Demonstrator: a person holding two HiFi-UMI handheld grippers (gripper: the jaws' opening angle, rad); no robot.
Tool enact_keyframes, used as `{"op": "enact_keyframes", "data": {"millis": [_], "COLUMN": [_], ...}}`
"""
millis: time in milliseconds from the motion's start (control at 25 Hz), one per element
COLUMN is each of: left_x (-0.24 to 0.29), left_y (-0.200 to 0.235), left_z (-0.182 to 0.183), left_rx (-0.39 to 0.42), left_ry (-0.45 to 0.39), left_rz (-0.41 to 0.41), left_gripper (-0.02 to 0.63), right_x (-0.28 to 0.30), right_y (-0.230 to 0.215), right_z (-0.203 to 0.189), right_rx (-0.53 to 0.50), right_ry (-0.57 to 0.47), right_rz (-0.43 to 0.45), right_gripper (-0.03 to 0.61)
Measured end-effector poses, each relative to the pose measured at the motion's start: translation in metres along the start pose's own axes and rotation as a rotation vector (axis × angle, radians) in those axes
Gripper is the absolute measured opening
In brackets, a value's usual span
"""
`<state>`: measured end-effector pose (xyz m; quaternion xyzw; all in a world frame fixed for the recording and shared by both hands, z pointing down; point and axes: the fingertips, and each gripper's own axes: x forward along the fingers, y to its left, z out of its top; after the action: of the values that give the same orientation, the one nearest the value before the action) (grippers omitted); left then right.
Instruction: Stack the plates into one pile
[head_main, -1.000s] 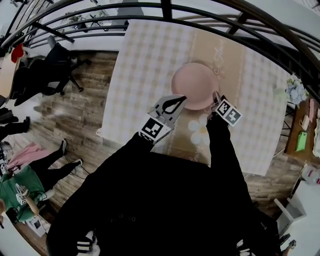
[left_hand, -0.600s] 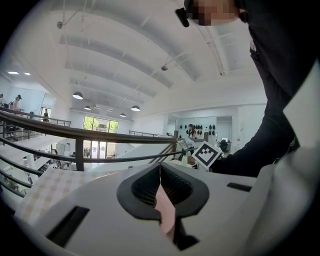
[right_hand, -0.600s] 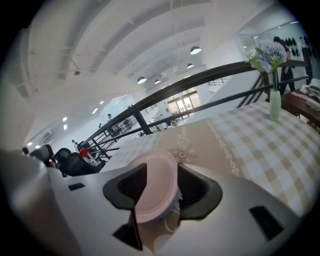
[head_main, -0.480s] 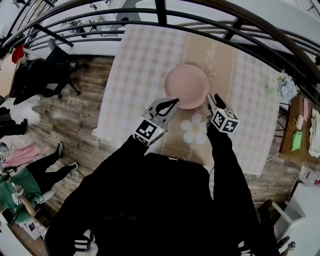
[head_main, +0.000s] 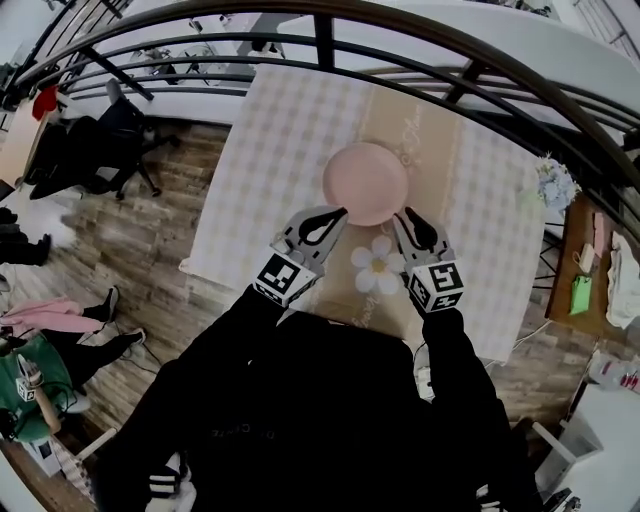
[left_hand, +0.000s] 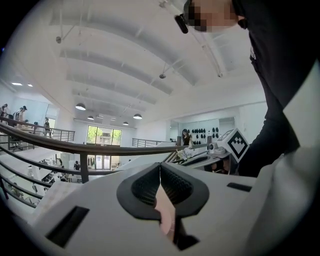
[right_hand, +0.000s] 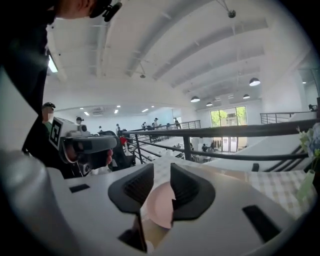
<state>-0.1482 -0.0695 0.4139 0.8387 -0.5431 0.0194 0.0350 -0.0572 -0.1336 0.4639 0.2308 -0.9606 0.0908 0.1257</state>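
A pink round plate (head_main: 365, 182) lies flat on the beige middle strip of a bench (head_main: 280, 150) covered with a pale checked cloth; whether more plates lie under it cannot be told. The left gripper (head_main: 338, 212) hangs just at the plate's near left rim with its jaws closed tip to tip on nothing, and only a sliver of pink shows below them in its own view. The right gripper (head_main: 405, 218) hangs just beside the near right rim. Its jaws have just been closing and stand partly apart, with the plate visible through the gap but not pinched. Between the two grippers, nearer the person, a white daisy print (head_main: 378, 265) marks the cloth. A small vase of pale flowers (head_main: 553, 185) stands near the bench's right edge, well apart from the plate. A black metal railing (head_main: 400, 25) curves across the far side of the bench and cuts over part of the view. The person's black-sleeved body (head_main: 300, 400) hides the near edge of the bench. To the left, on the wood-plank floor (head_main: 150, 230), stands a black office chair (head_main: 105, 135). To the right, a wooden side table (head_main: 590, 250) carries a green object (head_main: 581, 295).
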Motion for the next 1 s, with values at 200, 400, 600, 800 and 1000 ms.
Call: {"op": "enact_keyframes", "data": {"millis": [200,400,600,800,1000], "left_x": [-0.007,-0.008,-0.009,-0.008,-0.004], "left_y": [-0.024,-0.042,-0.054,-0.06,-0.065], "left_z": [0.028,0.052,0.068,0.073,0.073], "left_rx": [0.025,0.024,0.029,0.036,0.039], "left_ry": [-0.025,-0.063,-0.079,-0.08,-0.08], "left_rz": [-0.016,-0.036,-0.047,-0.054,-0.061], "left_gripper": [0.02,0.02,0.02,0.02,0.02], "right_x": [-0.027,-0.053,-0.074,-0.083,-0.084], "right_y": [0.031,0.047,0.055,0.06,0.059], "right_z": [0.035,0.06,0.087,0.104,0.102], "right_rx": [-0.069,-0.097,-0.086,-0.072,-0.065], "right_ry": [-0.086,-0.154,-0.22,-0.254,-0.259], "right_rz": [0.05,0.076,0.081,0.084,0.085], "right_gripper": [0.066,0.02,0.006,0.006,0.006]}}
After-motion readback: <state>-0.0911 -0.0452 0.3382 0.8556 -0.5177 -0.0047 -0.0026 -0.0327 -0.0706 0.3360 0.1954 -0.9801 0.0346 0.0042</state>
